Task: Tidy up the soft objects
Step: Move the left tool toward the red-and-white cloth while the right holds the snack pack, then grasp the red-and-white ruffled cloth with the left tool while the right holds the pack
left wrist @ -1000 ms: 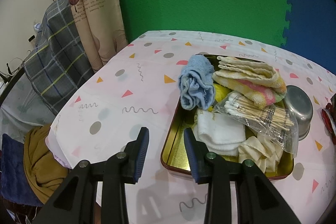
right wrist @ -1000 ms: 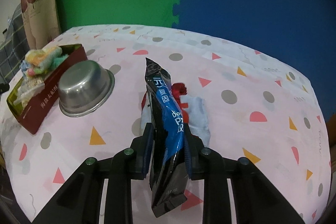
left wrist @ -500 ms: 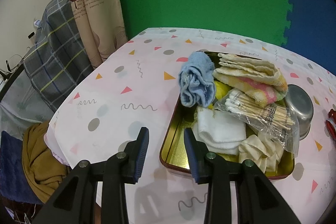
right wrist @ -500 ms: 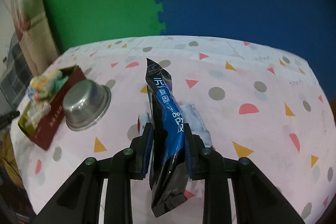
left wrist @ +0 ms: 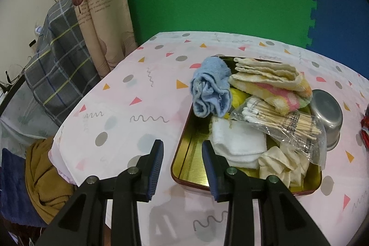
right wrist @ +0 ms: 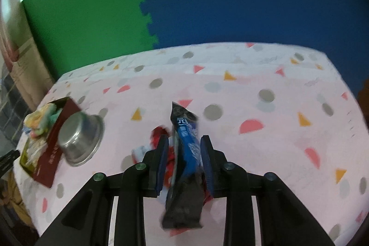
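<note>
You are now carrying the packet [right wrist: 186,153] up off the counter [right wrist: 265,130], and the right-wrist view has rolled compared with a second ago: the bowl [right wrist: 79,140] and tin [right wrist: 52,153] are sitting lower and further to the left edge of that view than before. In all three right-wrist views the right tongs [right wrist: 184,161] are pinching the packet at its middle, with the tail hanging down below the pads and the sealed top standing above them. By judgement, the lift is done and the carry toward the tin is beginning.

The red and pale items [right wrist: 161,149] that lay under the packet are remaining on the counter, just right of the bowl.

The left tongs [left wrist: 182,167] are holding the same place as a second ago, spread with nothing between them, angled down at the near-left corner of the tin [left wrist: 184,167]. The tin is already holding a blue cloth [left wrist: 211,91], a striped towel [left wrist: 272,84], a swab bag [left wrist: 283,128], a white cloth [left wrist: 237,142] and a cream cloth [left wrist: 281,165]. Free floor is showing only along its left side, so you are probably aiming there.
</note>
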